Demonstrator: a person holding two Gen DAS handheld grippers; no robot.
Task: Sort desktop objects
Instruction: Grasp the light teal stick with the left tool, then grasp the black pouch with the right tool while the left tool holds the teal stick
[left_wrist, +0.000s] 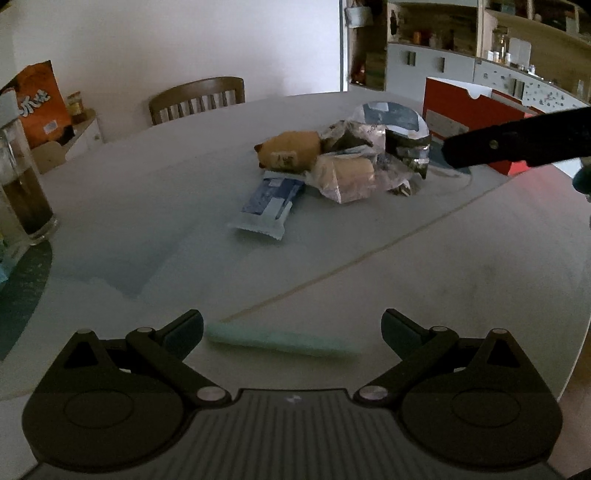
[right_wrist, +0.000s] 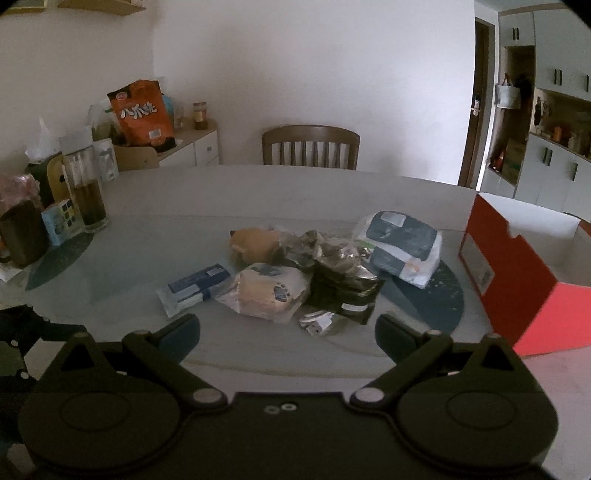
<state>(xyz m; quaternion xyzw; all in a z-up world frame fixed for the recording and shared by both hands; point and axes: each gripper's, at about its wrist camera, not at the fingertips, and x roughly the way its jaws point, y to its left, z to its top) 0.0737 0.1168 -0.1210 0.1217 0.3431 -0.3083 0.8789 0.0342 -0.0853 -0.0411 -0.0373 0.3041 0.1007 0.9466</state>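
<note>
A pile of packets lies mid-table: a blue-white sachet, a tan plush toy, a wrapped bun, a dark foil pack, and a blue-grey parcel. A pale green stick lies between my left gripper's fingers. My left gripper is open and empty, low over the table. My right gripper is open and empty, in front of the pile; one of its fingers shows in the left wrist view.
An open red box stands at the right. A tall glass jar, a small box and other jars stand at the left. A wooden chair is behind the round table.
</note>
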